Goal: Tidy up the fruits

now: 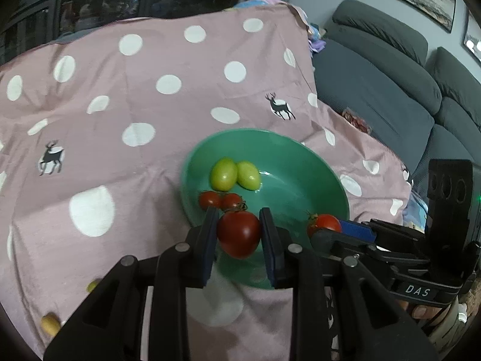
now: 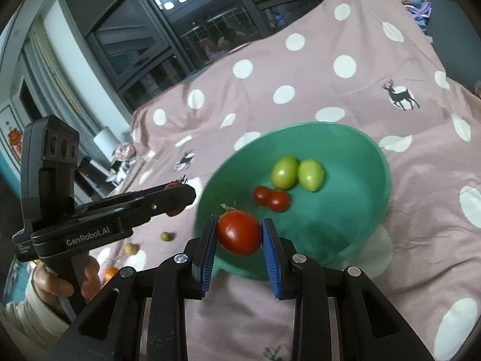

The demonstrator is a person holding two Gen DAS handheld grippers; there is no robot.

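A green bowl (image 1: 300,180) (image 2: 354,186) sits on the pink dotted cloth. Inside lie two green tomatoes (image 1: 223,174) (image 2: 284,171) and two small red tomatoes (image 1: 210,200) (image 2: 279,201). My left gripper (image 1: 238,219) is shut on a red tomato (image 1: 239,234) above the bowl's near rim. My right gripper (image 2: 239,225) is shut on another red tomato (image 2: 239,234), also at the near rim. In the left wrist view the right gripper (image 1: 330,228) comes in from the right with its tomato (image 1: 326,222). In the right wrist view the left gripper (image 2: 180,194) reaches in from the left, hand-held.
The pink cloth (image 1: 120,105) with white dots and deer covers the surface. A grey sofa (image 1: 390,90) lies to the right. Small loose fruits lie on the cloth: a yellowish one (image 1: 50,323) (image 2: 131,248), a green one (image 2: 166,236), an orange one (image 2: 111,272).
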